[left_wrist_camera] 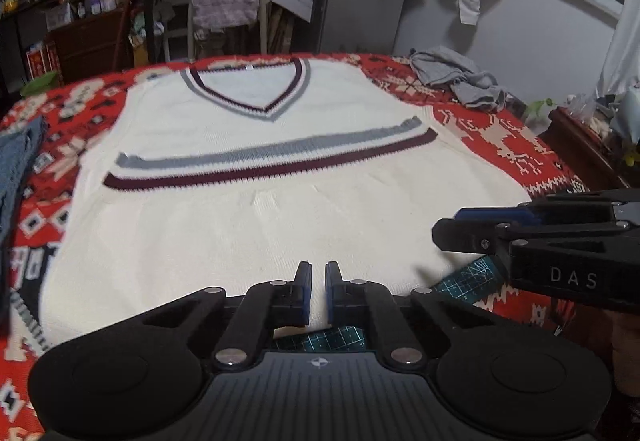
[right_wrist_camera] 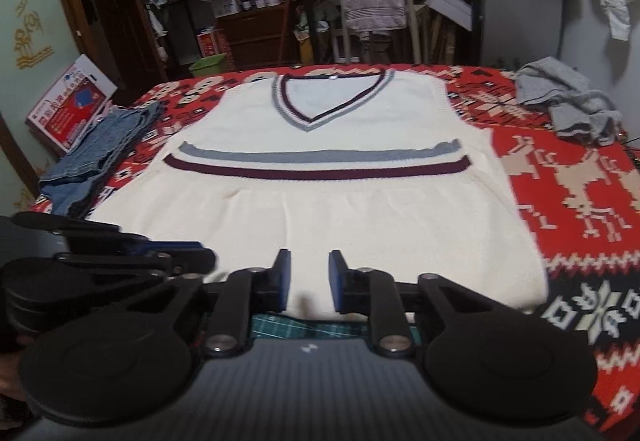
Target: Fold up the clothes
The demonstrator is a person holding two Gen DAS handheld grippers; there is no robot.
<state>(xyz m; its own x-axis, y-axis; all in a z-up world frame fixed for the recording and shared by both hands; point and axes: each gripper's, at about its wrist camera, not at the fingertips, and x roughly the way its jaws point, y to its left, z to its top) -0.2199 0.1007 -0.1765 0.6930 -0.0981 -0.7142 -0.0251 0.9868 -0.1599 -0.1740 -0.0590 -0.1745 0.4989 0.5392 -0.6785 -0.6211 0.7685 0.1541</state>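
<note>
Currently vest (left_wrist_camera: 260, 201) flat on blanket (right_wrist_camera: 580, 181); our left gripper (left_wrist_camera: 318, 291) jaws narrowly parted, right gripper (right_wrist_camera: 308, 279) spread, both empty. Risk: pinching single layer, hem bunches.

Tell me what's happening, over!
Left gripper nearly shut, empty; right gripper open, empty. White vest flat, unfolded. Nothing on it; jeans, grey clothes aside.

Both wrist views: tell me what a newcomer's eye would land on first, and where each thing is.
A cream V-neck knit vest with grey and maroon stripes lies spread flat in the middle of a red patterned blanket. Both grippers hover at its near hem: the left gripper with fingers nearly together, the right gripper with fingers apart, neither holding cloth. Folded denim sits at the vest's left, a crumpled grey garment at the far right.
</note>
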